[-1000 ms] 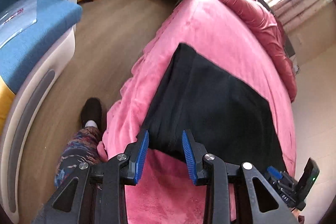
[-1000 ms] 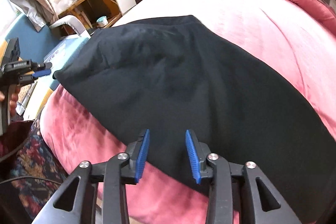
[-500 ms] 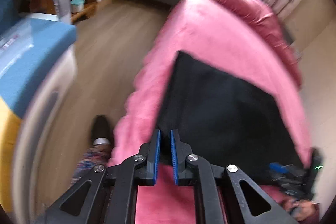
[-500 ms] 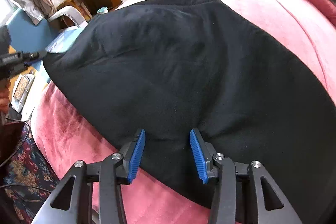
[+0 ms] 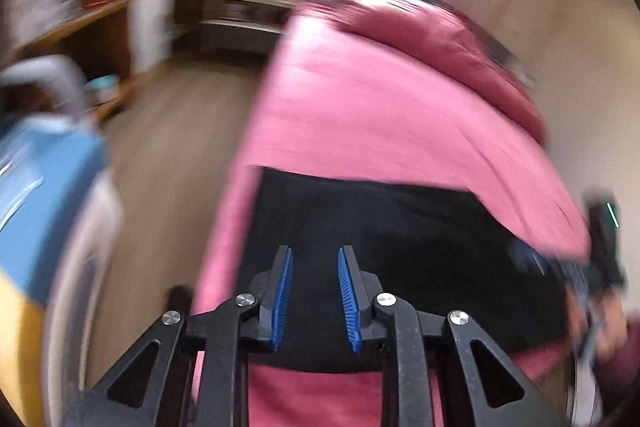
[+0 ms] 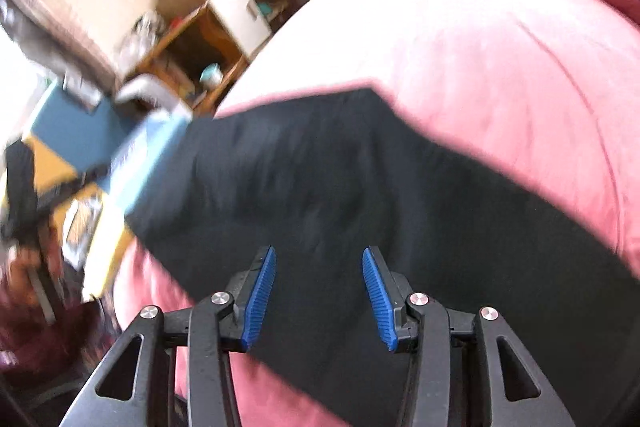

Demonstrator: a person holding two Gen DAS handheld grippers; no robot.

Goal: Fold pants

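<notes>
Jaws spread, both grippers, left just reopening, over black pants; window only left view.

Seemingly open bedspread beyond pants

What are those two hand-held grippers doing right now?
Left hand-held gripper: open, just reopening, holding nothing above the black pants.
Right hand-held gripper: open, nothing gripped.

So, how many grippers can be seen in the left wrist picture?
2. The left gripper fills the bottom centre, over the black pants. The right gripper is a blurred shape at the right edge, above the same pants. No others show.
</notes>
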